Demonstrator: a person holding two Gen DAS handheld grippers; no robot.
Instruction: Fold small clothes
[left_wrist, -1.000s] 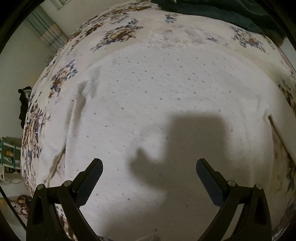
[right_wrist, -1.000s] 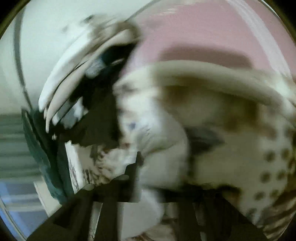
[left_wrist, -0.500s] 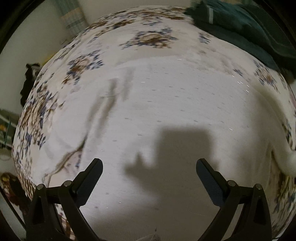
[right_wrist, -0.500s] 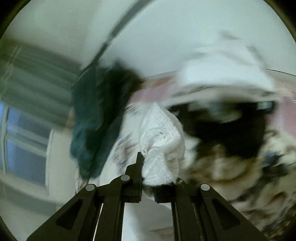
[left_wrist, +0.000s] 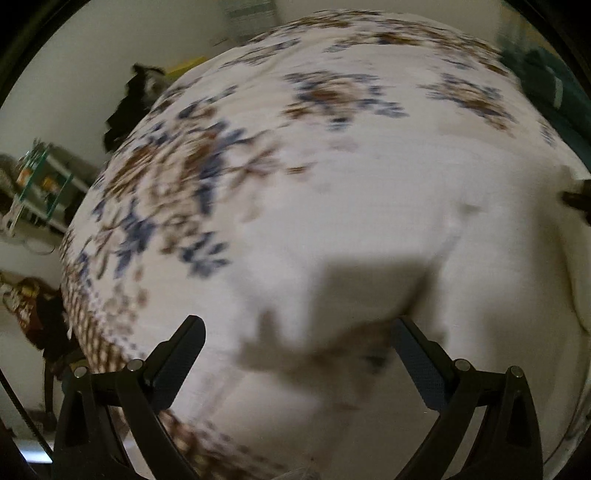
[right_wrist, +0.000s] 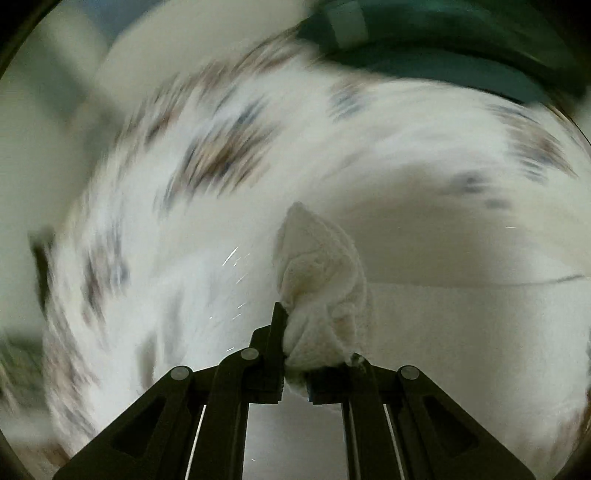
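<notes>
Motion blur softens the left wrist view, where the left gripper (left_wrist: 295, 354) hangs with its two fingers spread wide apart and nothing between them, over a white knit garment (left_wrist: 424, 229) spread on a floral bedsheet (left_wrist: 177, 184). The garment covers the middle and right of the bed, its lower hem running just under the fingertips, and the gripper's shadow falls on it. A dark green cloth (left_wrist: 554, 85) lies at the bed's far right corner, and a shelf rack (left_wrist: 40, 184) stands off the bed's left edge. In the right wrist view, also blurred, the right gripper (right_wrist: 314, 339) is clamped on a bunched fold of the white knit garment (right_wrist: 321, 280), which rises in a peak above the pinching fingers. Behind it the floral bedsheet (right_wrist: 221, 147) streaks past, with the dark green cloth (right_wrist: 443, 44) along the far edge of the bed.
</notes>
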